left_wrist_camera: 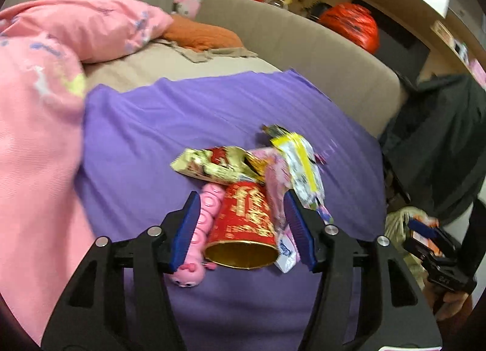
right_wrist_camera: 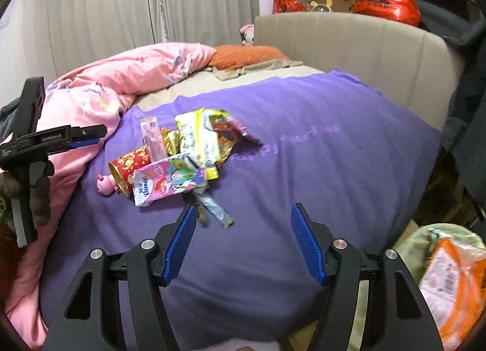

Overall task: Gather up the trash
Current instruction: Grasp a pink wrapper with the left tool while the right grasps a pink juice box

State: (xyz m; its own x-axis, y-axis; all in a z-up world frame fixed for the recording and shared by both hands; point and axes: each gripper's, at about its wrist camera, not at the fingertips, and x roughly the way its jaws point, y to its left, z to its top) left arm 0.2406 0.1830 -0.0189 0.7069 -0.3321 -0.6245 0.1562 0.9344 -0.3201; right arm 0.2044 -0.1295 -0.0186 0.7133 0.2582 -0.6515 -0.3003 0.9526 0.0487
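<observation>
A heap of trash lies on a purple blanket (right_wrist_camera: pixel 303 144) spread over the bed. In the left wrist view the left gripper (left_wrist_camera: pixel 243 223) hangs low over the near end of the heap with its jaws spread wide. Between its blue pads (left_wrist_camera: pixel 188 223) lies a red paper cup (left_wrist_camera: pixel 244 226) on its side, gold mouth toward the camera; whether the pads touch it cannot be told. Just left of the cup lies a pink caterpillar toy (left_wrist_camera: pixel 202 229), and just right of it a pink Kleenex tissue pack (left_wrist_camera: pixel 284 229). Farther off, a gold snack wrapper (left_wrist_camera: pixel 212 165) and a yellow-and-white packet (left_wrist_camera: pixel 300 165) rest on the pile, blurred.

In the right wrist view the right gripper (right_wrist_camera: pixel 243 241) has its jaws wide open with nothing between them, above bare blanket just near of the heap. The cup (right_wrist_camera: pixel 130 165), the toy (right_wrist_camera: pixel 104 184), the tissue pack (right_wrist_camera: pixel 164 181) and the wrappers sit to the far left of it; a grey strip wrapper (right_wrist_camera: pixel 215 208) lies nearest its left pad. At the right edge, off the bed, a bag (right_wrist_camera: pixel 455 284) shows orange and white packaging inside. A pink duvet (right_wrist_camera: pixel 127 77) is bunched at the far left.
</observation>
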